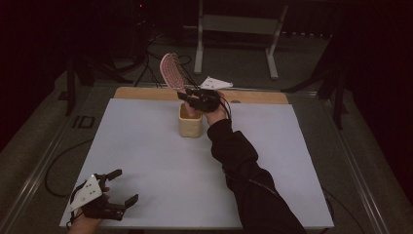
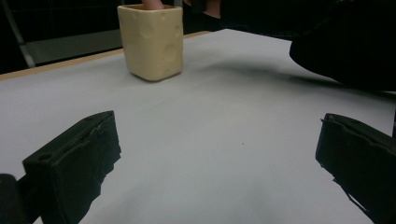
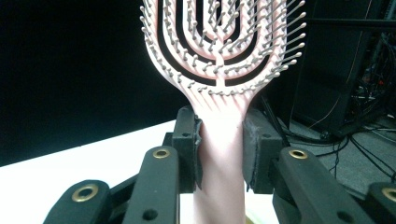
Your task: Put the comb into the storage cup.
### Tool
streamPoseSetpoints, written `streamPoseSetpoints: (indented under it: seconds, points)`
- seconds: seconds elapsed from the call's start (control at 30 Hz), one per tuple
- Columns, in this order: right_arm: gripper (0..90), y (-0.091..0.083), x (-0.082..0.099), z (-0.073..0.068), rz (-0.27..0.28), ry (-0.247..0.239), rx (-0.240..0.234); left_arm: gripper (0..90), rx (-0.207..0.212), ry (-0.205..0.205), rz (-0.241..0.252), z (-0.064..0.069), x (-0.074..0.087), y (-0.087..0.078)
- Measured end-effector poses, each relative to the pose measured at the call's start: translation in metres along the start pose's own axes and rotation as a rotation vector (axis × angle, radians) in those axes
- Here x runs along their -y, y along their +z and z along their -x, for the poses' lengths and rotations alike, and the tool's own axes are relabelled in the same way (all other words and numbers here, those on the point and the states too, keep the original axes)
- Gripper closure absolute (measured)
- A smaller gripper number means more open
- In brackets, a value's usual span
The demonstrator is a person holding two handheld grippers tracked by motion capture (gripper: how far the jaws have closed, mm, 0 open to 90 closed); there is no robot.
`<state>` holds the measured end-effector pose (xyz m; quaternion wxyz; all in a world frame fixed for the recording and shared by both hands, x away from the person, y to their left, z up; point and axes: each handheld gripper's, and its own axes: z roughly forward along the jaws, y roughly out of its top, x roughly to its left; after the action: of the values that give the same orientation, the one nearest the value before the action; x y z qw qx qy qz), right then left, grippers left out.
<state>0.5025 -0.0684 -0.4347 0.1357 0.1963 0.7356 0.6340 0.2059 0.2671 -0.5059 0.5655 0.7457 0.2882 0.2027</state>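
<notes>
Pink brush held over the cup

Pink hairbrush (image 1: 172,71) is pinched at its handle by the right claw (image 1: 194,100), tilted up above the cream cup (image 1: 190,124) near the tabletop's (image 1: 146,146) far edge. The sleeved right arm reaches far forward. The left claw (image 1: 115,187) rests spread wide at the near left corner. The room is dark. The right gripper view shows the bristles.

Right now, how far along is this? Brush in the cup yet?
Done: the right gripper is shut on the handle of the pink hairbrush. In hand: the brush is held head-up over the cream cup, its handle end dipping into the opening; whether it touches the bottom can't be told. Left: probably seating it and letting go. The left gripper rests open at the near-left corner of the white table.
</notes>
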Motion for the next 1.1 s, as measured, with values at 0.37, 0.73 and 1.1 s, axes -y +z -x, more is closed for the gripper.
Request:
streamPoseSetpoints:
  seconds: [0.37, 0.73, 1.1]
  points:
    - [70.3, 0.0, 0.016, -0.002, -0.037, -0.029, -0.016, 0.0, 0.001, -0.001, -0.002, 0.0, 0.0, 0.0]
    - [70.0, -0.002, 0.024, -0.004, -0.081, -0.045, -0.015, 0.0, 0.003, 0.0, -0.007, 0.0, 0.001, 0.001]
    - [69.5, 0.003, 0.027, -0.005, -0.132, -0.047, -0.017, 0.0, 0.005, 0.002, -0.008, 0.0, 0.001, 0.001]
